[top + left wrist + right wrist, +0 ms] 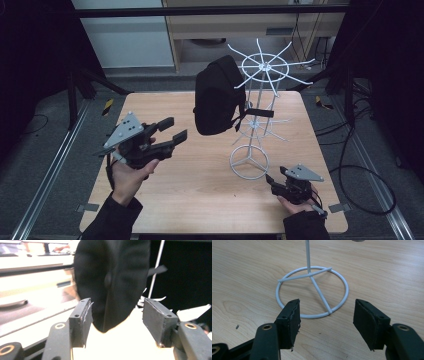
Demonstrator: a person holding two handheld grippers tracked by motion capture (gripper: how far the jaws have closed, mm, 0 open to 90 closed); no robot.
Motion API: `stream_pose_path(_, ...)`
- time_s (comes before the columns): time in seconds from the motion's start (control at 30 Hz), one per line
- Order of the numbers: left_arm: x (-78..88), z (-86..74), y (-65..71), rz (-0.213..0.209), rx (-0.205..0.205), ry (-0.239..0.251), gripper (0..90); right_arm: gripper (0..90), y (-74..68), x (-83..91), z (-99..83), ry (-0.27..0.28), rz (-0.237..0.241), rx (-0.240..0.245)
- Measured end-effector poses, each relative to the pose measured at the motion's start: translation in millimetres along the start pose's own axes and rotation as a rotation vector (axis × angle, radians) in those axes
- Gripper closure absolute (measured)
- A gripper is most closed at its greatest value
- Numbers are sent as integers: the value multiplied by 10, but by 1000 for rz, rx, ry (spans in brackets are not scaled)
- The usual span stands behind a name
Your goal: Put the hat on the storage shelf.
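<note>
A black cap (217,95) hangs from an arm of the white wire rack (265,65), which stands on the wooden table (200,200). My left gripper (176,128) is held above the table just left of the cap, pointing at it, jaws open. In the left gripper view the cap (112,277) hangs just beyond the open gripper (116,312), with no pad touching it. My right gripper (275,175) rests low near the table's front right, open, facing the rack's ring base (249,162). In the right gripper view that base (312,295) lies just ahead of the empty gripper (327,315).
The rack's thin pole (155,272) rises behind the cap, with a lower tier of wire arms (260,125) beneath it. A black strap (260,113) sticks out from the cap toward the pole. Dark frames and cables surround the table.
</note>
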State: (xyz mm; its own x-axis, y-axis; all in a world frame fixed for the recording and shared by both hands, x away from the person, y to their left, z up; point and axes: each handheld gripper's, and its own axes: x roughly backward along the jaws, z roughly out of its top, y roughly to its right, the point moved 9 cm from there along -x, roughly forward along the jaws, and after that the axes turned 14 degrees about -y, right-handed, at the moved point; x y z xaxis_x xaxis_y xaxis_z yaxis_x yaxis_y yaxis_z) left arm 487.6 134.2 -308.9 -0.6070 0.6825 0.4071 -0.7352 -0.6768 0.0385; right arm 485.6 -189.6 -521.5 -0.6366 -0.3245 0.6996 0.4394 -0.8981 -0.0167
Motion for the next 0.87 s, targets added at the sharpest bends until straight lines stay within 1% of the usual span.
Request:
stream_pose_path(0.1,63,-273,-140,37,34,-35,382,383,8,-2,-4,0,-4,-1)
stream_pose_path(0.13,80,-402,-196,48,51,-52,376,382,12,-3,-6,0,-4,-2)
stream_pose_path(0.17,88,-483,-229,55,61,-65,373,381,17,-5,-9,-1,-6,-5)
stream_pose_path(0.2,94,-620,-283,66,77,-84,368,380,21,-4,-9,-1,-6,-5)
stream_pose_path(0.23,98,-702,-318,74,87,-95,362,378,28,-3,-13,-2,-6,-10)
stream_pose_path(0.33,95,-1032,-448,104,140,-141,348,373,42,-2,-22,-4,-6,-21)
stream_pose_path(0.4,82,-1285,-562,141,167,-186,340,367,61,-4,-27,-3,-13,-20)
stream_pose_path(0.43,78,-1365,-602,153,180,-200,337,362,65,-3,-32,-5,-12,-25)
stream_pose_path(0.47,72,-1492,-668,173,205,-220,331,356,74,-6,-34,-4,-15,-24)
stream_pose_path(0.5,67,-1565,-703,181,217,-233,326,350,75,-8,-40,-9,-13,-34)
stream_pose_path(0.57,58,-1744,-802,213,231,-271,314,339,88,-14,-49,-14,-15,-38)
stream_pose_path(0.6,57,-1826,-847,223,245,-290,310,336,97,-18,-54,-16,-15,-42)
stream_pose_path(0.63,60,-1898,-890,230,258,-307,303,333,107,-20,-59,-18,-17,-45)
stream_pose_path(0.67,68,-1982,-948,250,267,-322,296,328,125,-26,-63,-17,-24,-39)
stream_pose_path(0.73,90,-2105,-1026,284,275,-354,288,317,136,-25,-69,-21,-24,-50)
stream_pose_path(0.8,114,-2216,-1102,303,297,-375,277,302,149,-29,-75,-24,-25,-54)
stream_pose_path(0.83,131,-2261,-1147,323,302,-387,272,289,161,-36,-77,-26,-30,-55)
stream_pose_path(0.87,149,-2304,-1208,355,296,-400,272,277,169,-39,-81,-29,-30,-59)
